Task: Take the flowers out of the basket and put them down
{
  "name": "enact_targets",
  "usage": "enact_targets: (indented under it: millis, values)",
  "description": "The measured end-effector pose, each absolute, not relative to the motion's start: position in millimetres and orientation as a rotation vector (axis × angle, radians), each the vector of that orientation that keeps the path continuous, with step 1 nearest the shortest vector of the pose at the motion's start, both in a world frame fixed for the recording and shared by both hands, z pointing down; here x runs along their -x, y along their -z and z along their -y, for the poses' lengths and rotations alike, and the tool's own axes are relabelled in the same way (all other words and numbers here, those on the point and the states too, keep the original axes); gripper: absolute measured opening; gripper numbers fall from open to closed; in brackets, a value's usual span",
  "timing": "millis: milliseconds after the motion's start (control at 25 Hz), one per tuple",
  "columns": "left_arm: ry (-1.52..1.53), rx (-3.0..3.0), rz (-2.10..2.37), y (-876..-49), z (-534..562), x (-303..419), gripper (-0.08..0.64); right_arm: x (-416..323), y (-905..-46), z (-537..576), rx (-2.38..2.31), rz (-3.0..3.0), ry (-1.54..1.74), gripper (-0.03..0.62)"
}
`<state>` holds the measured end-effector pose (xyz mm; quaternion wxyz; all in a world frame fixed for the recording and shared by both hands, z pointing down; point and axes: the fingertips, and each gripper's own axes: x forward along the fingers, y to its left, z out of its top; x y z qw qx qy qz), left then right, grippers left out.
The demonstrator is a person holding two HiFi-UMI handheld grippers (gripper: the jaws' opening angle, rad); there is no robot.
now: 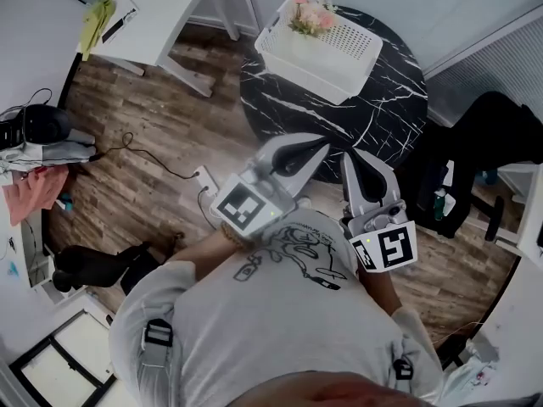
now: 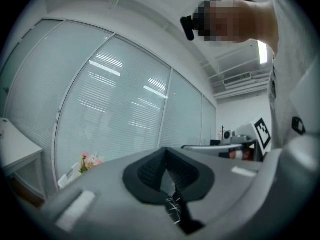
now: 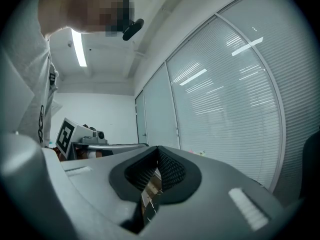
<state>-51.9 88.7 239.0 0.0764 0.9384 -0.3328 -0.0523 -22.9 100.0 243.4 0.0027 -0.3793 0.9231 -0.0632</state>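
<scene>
Pink flowers (image 1: 310, 15) stand in the far left end of a white slatted basket (image 1: 339, 53), which sits on a round black marble table (image 1: 390, 117). In the head view my left gripper (image 1: 310, 147) and right gripper (image 1: 360, 164) are held side by side at the table's near edge, well short of the basket. Both point level toward it. Each has its jaws shut with nothing between them. The left gripper view shows the left gripper (image 2: 168, 170) with the flowers (image 2: 89, 161) small and far off at lower left. The right gripper (image 3: 157, 171) faces a glass wall.
A white desk (image 1: 161, 11) with a yellow-green cloth (image 1: 96, 21) stands at the back left. Cables and a power strip (image 1: 205, 179) lie on the wood floor. A black chair (image 1: 488, 142) is at the right, and clothes (image 1: 34, 185) lie at the left. Blinds cover the glass walls.
</scene>
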Motion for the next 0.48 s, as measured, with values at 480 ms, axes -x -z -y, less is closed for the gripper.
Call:
enact_targets:
  millis: [480]
  values:
    - [0.155, -2.817, 0.937, -234.8, -3.3, 93.9, 0.002, 64.0, -239.7, -13.4, 1.253, -2.887, 0.201, 0.006]
